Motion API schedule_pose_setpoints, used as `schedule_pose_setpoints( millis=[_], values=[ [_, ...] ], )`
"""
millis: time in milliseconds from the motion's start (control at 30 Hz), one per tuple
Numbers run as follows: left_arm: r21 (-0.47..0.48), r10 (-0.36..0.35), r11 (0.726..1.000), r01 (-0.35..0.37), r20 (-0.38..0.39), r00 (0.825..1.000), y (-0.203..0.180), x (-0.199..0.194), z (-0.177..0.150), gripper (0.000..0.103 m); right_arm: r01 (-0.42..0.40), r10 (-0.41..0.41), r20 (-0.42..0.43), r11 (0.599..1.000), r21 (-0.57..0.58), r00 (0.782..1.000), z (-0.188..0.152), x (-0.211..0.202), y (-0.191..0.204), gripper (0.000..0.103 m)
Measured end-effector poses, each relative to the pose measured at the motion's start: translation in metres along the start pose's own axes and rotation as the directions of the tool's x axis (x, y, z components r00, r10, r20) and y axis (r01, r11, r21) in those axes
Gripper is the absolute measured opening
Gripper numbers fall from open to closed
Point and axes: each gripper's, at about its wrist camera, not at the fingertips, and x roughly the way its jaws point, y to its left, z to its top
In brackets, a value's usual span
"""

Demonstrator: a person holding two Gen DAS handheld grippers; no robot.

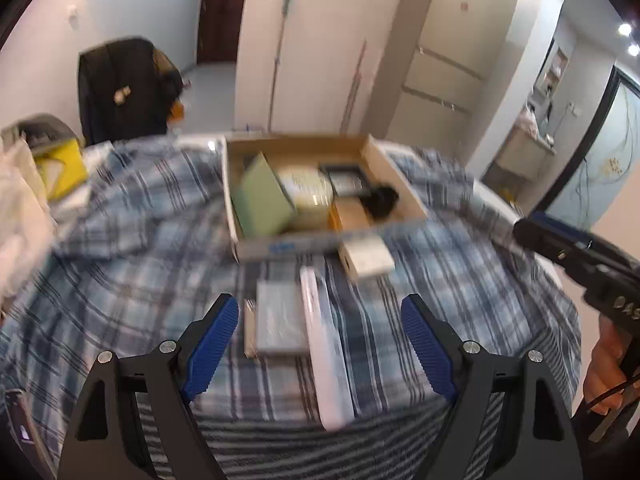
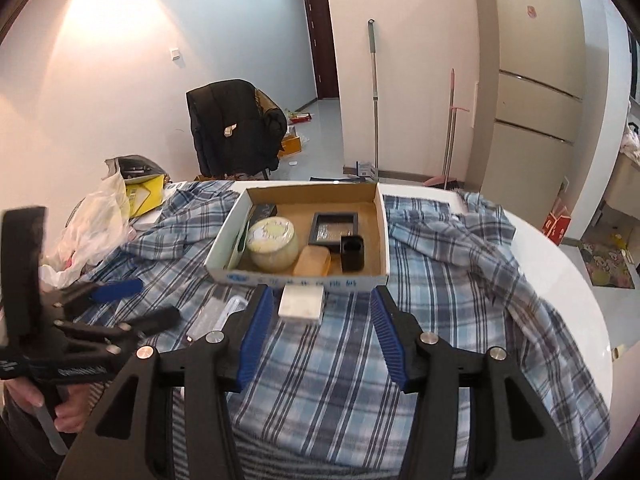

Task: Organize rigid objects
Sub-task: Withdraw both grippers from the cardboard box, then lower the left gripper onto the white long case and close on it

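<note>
We hold a gripper in each hand above a round white worktop (image 2: 560,280) draped with a blue plaid cloth (image 2: 440,280). At twelve o'clock from our right gripper (image 2: 322,312) sits an open cardboard box (image 2: 300,278). Inside it we see a round pale tin (image 2: 272,244), a tan block (image 2: 312,261) beside it at three o'clock, a black cup (image 2: 352,253) touching that block, a black square tray (image 2: 334,229) behind them, and a green flat card (image 1: 262,200) leaning at the box's nine o'clock wall.

Just outside the box's near wall lies a small white box (image 2: 302,300), on the cloth between our right gripper's blue pads (image 2: 256,328); these jaws stand released, nothing pressed between them.

Our left gripper (image 1: 320,320) has its jaws spread wide and empty. Beneath it on the cloth lie a grey flat case (image 1: 278,320) and, touching its three o'clock edge, a long white case (image 1: 326,344). The left wrist view is blurred, so finer detail escapes us.
</note>
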Motion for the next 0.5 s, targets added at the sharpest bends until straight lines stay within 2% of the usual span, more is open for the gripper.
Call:
schedule_pose_setpoints(
  millis=[100, 167, 233, 300, 400, 467, 500],
  values=[
    [-0.003, -0.02, 1.0, 0.02, -0.086, 0.996, -0.002, 0.022, -0.006, 0.085, 0.004, -0.004, -0.008, 1.0, -0.01, 1.0, -0.009, 0.002, 0.0, 0.05],
    [-0.017, -0.05, 0.999, 0.048, -0.154, 0.987, -0.002, 0.037, -0.01, 0.085, 0.008, -0.008, -0.014, 1.0, -0.009, 1.0, -0.012, 0.006, -0.001, 0.05],
    [-0.029, -0.06, 0.998, 0.056, -0.212, 0.975, -0.002, 0.049, -0.013, 0.072, -0.001, 0.001, -0.026, 1.0, 0.003, 1.0, -0.013, 0.01, -0.004, 0.05],
    [-0.022, -0.065, 0.998, 0.061, -0.246, 0.967, -0.002, 0.056, -0.016, 0.068, -0.011, 0.011, -0.034, 1.0, 0.011, 0.999, -0.014, 0.014, -0.007, 0.05],
    [-0.003, -0.067, 0.998, 0.068, -0.262, 0.963, -0.005, 0.059, -0.019, 0.067, -0.016, 0.017, -0.035, 1.0, 0.017, 0.999, -0.016, 0.016, -0.011, 0.05],
    [0.0, -0.064, 0.998, 0.067, -0.278, 0.959, -0.007, 0.063, -0.019, 0.056, -0.024, 0.025, -0.038, 0.999, 0.024, 0.999, -0.017, 0.018, -0.013, 0.05],
    [-0.002, -0.066, 0.998, 0.068, -0.288, 0.955, -0.006, 0.065, -0.019, 0.047, -0.028, 0.029, -0.041, 0.999, 0.027, 0.999, -0.018, 0.018, -0.013, 0.05]
  ],
)
